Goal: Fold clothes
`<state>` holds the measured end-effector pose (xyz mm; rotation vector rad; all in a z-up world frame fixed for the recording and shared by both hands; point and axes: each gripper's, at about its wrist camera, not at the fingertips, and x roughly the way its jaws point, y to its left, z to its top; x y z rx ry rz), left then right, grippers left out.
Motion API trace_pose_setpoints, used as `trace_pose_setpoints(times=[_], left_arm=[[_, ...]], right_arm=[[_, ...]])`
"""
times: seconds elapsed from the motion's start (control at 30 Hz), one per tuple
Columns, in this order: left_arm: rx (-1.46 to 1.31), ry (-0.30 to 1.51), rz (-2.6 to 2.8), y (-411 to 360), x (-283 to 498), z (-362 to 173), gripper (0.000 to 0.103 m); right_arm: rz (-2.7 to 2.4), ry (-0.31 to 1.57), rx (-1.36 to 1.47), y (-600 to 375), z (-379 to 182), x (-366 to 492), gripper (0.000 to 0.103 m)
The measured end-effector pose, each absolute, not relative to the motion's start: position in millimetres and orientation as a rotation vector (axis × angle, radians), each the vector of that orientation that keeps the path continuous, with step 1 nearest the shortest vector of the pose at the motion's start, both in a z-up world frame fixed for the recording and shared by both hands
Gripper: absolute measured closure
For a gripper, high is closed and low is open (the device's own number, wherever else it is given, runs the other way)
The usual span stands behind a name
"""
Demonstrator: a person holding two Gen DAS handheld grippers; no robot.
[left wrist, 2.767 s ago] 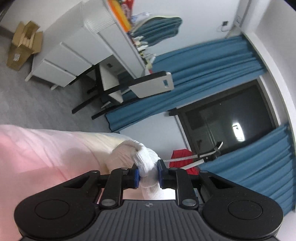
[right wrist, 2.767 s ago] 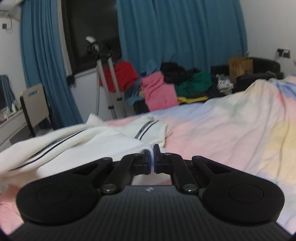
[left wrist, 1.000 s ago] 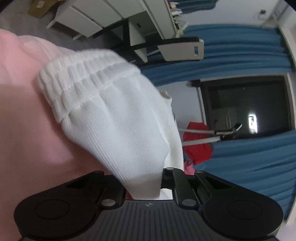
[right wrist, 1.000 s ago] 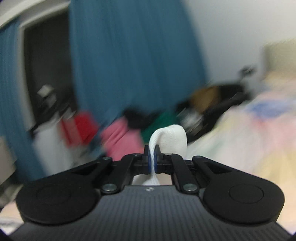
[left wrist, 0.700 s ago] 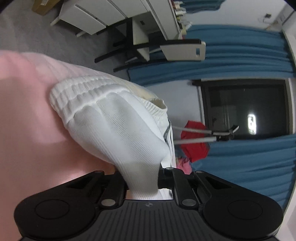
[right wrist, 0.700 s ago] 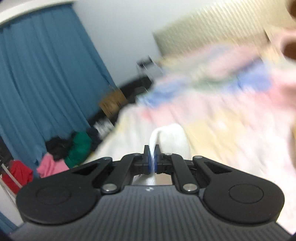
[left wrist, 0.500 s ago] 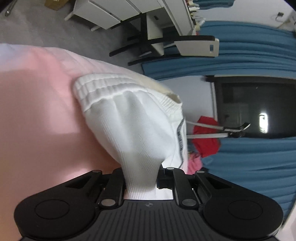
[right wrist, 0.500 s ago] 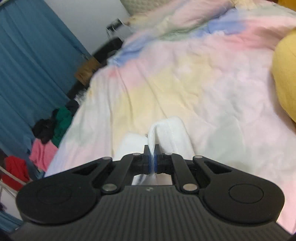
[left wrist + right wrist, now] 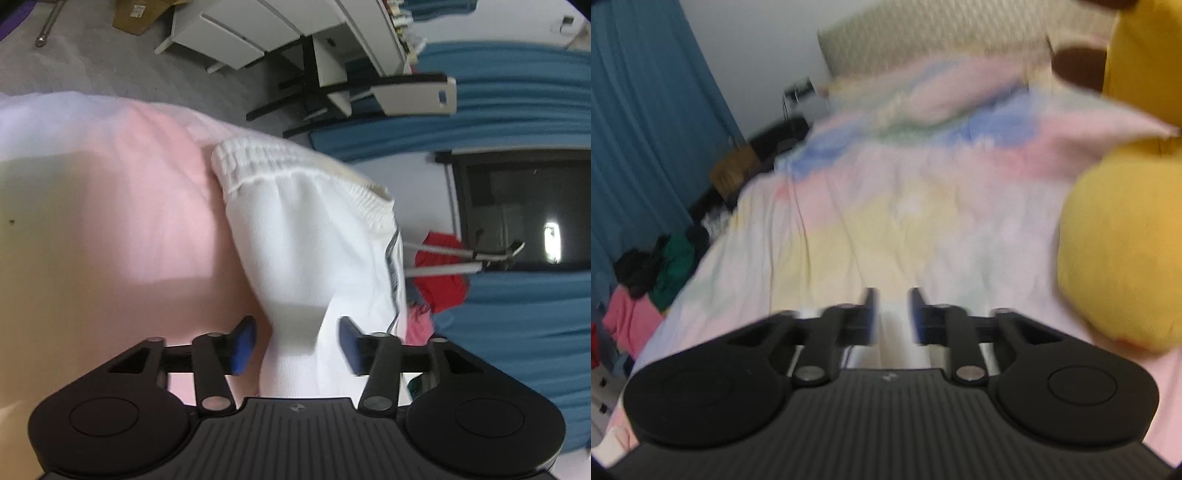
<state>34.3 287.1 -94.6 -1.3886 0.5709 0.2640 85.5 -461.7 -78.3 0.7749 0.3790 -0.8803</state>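
Observation:
A white knit garment (image 9: 310, 236) with a ribbed elastic band and a dark side stripe lies on the pink bed cover (image 9: 110, 221) in the left wrist view. My left gripper (image 9: 297, 345) is open, its blue pads either side of the cloth without pinching it. My right gripper (image 9: 893, 315) is open in a blurred view, over the pastel bed cover (image 9: 905, 206); a strip of white cloth (image 9: 905, 347) shows just under and between its fingers.
A yellow plush pillow (image 9: 1123, 251) lies at the right on the bed. A pile of pink, green and black clothes (image 9: 653, 280) sits past the bed's left edge by blue curtains. A chair (image 9: 388, 96), white drawers (image 9: 258, 33) and a tripod (image 9: 461, 254) stand beyond the bed.
Both grippers have opened and let go of the white garment, which now lies on the bed. The right gripper swung from the curtains toward the bed's head.

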Motion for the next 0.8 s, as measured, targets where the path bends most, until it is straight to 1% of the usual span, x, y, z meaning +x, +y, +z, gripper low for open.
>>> trace_pose_setpoints(times=[0.03,0.07,0.1,0.23,0.3,0.33,0.37,0.43,0.67,0.8], left_arm=[[-1.398,0.565,0.265,288.2,33.7,-95.2,0.039],[-1.408,0.564,0.265,289.0,33.6,-96.6,0.039],[-1.418,0.563,0.264,289.8,33.6,-97.9,0.039],[-1.465,0.58,0.25,288.6,46.5,-107.7,0.039],[-1.464,0.611,0.26,286.6,56.1,-112.5,0.041],[-1.464,0.624,0.26,285.7,60.4,-114.9,0.044],[-1.464,0.633,0.26,284.8,63.6,-117.2,0.051],[-1.458,0.638,0.279,283.6,64.5,-119.5,0.058],[-1.459,0.648,0.278,284.4,70.2,-127.3,0.058],[-1.451,0.653,0.268,285.8,79.1,-133.4,0.058]], right_arm=[[-0.84,0.387,0.764,-458.5,-77.7,90.8,0.034],[-0.8,0.396,0.753,-455.2,-77.0,96.2,0.028],[-0.76,0.404,0.742,-451.9,-76.3,101.6,0.026],[-0.601,0.435,0.697,-438.9,-73.6,123.0,0.027],[-0.521,0.45,0.673,-432.4,-72.2,133.8,0.027],[-0.481,0.457,0.661,-429.2,-71.6,139.1,0.028],[-0.454,0.467,0.644,-425.6,-71.5,146.5,0.028],[-0.439,0.498,0.594,-417.2,-73.5,168.1,0.028],[-0.385,0.599,0.413,-387.3,-82.4,239.3,0.028],[-0.349,0.701,0.329,-374.6,-106.5,266.5,0.029]])
